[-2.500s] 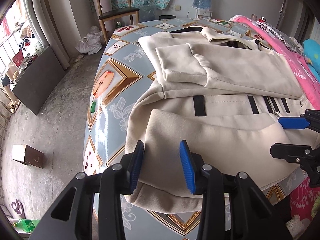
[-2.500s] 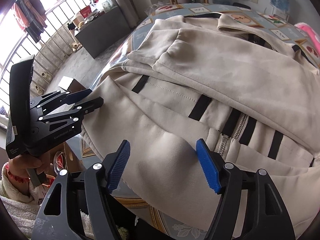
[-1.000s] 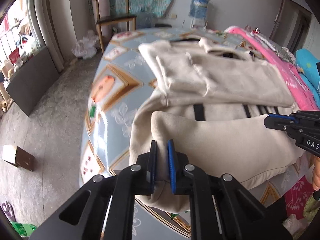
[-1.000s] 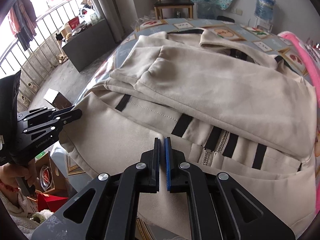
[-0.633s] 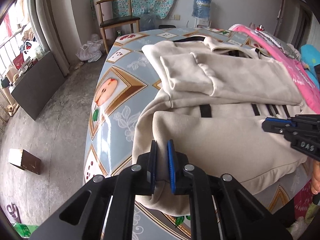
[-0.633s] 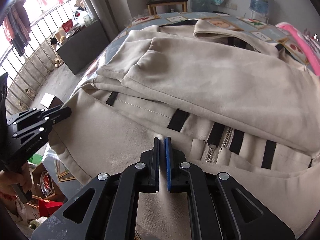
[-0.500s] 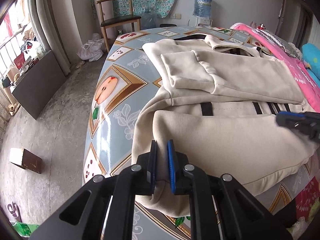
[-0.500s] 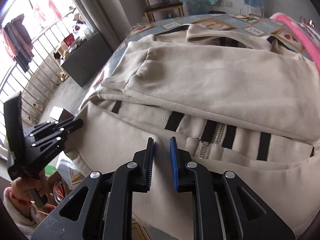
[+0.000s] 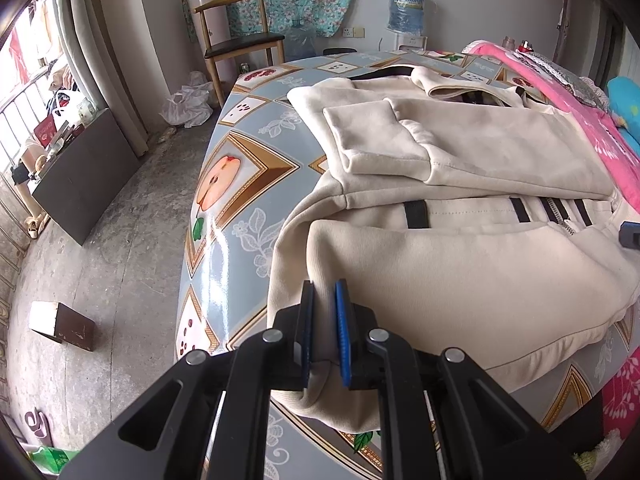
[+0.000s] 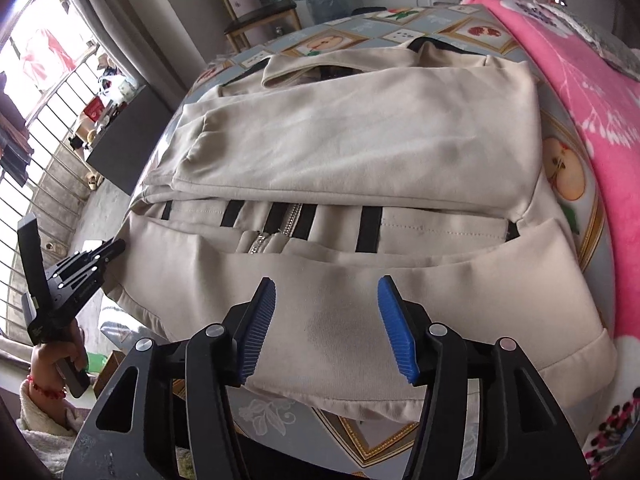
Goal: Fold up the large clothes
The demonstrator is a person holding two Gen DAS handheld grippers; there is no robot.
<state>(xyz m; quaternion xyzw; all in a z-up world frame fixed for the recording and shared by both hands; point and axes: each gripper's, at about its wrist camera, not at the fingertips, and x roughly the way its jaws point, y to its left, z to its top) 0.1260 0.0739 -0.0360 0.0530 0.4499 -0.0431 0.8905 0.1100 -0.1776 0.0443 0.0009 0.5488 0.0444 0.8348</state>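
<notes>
Cream jacket [image 9: 460, 280] folded on the patterned table [image 9: 224, 208], left gripper [image 9: 323, 328] clenched on its hem fold at 6 o'clock, right gripper [image 10: 326, 320] just opening, released, above the folded hem.

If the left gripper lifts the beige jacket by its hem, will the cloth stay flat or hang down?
The beige jacket would probably sag: its hem already droops over the table edge beside the left gripper. The thick fleece looks fairly heavy and likely not slippery.
</notes>
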